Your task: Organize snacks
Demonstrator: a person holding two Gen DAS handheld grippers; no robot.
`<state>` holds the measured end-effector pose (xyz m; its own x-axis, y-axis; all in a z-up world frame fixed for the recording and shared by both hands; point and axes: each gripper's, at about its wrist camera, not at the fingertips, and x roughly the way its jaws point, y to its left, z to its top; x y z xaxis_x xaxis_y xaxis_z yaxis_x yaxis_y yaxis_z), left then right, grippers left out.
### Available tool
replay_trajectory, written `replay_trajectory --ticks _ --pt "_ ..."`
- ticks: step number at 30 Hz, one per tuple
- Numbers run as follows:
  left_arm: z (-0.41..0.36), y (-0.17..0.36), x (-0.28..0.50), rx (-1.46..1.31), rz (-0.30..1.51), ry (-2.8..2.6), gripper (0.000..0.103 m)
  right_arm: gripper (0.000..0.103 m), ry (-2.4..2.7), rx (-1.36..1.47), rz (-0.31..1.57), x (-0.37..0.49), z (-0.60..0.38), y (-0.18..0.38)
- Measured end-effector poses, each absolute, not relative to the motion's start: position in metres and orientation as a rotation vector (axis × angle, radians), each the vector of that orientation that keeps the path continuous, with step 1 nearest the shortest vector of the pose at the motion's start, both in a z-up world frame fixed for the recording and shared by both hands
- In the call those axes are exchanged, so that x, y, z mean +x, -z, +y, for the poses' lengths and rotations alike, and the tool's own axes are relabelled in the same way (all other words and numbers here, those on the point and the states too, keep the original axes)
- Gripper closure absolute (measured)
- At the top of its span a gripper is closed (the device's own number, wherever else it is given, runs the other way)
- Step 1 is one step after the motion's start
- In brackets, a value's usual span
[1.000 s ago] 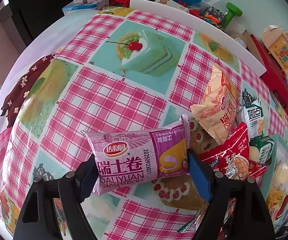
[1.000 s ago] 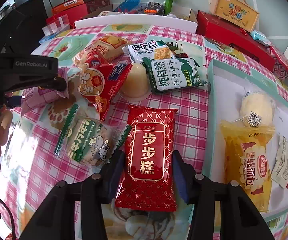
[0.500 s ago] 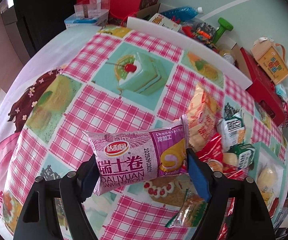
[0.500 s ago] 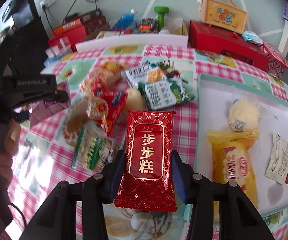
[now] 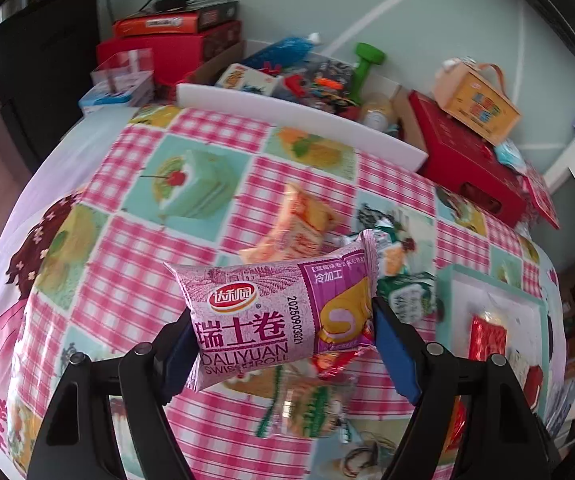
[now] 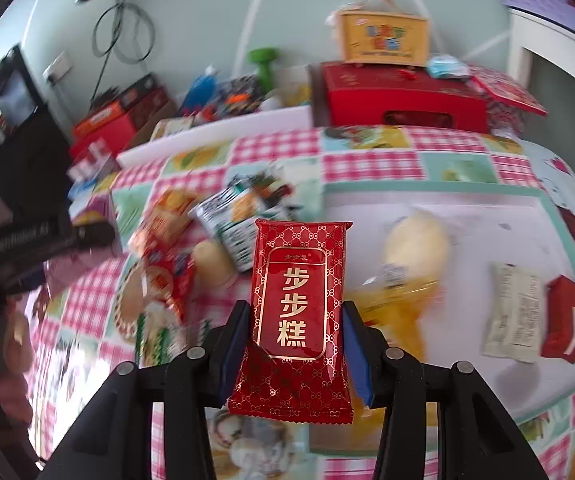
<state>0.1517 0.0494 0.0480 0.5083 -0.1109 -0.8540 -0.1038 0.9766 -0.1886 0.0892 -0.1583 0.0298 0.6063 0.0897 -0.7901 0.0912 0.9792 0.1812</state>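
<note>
The left tongs [image 5: 283, 332] were clamped on a pink Swiss roll packet [image 5: 277, 320], holding it crosswise by its two ends, clear above the surface [image 5: 135, 272] with its pink checked cloth. The right tongs [image 6: 293, 334] gripped a red cake packet [image 6: 297, 312] by its long edges, the packet standing upright between the blue pads and lifted off the cloth. Below and beyond the pink packet lay a loose heap of snacks: an orange packet [image 5: 295, 224] nearest the middle of the cloth and a green-and-white biscuit bag [image 5: 407, 292] just beside it. To the right of the heap sat a white tray with a teal rim [image 6: 427, 190]. Inside it lay a pale round bun [image 6: 415, 240], a yellow packet [image 6: 399, 308] touching the bun, a white sachet [image 6: 515, 312] and a small red packet [image 6: 563, 320] at the far right. In the right wrist view, the person's other hand [image 6: 11, 344] showed at the left edge, blurred.
</note>
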Motion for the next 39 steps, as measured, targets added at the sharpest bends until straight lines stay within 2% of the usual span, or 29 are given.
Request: replay_trajectory --ticks 16,28,39 --pt "-0.105 -0.047 0.121 0.040 1.038 0.358 0.022 0.055 0.315 0.405 0.883 0.071 -0.293 -0.027" --pt "-0.137 -0.022 0.179 0.081 1.053 0.291 0.022 0.055 0.360 0.437 0.835 0.081 -0.335 -0.010" --pt "-0.173 -0.001 0.186 0.150 1.085 0.330 0.022 0.055 0.363 0.448 0.832 0.086 -0.340 -0.005"
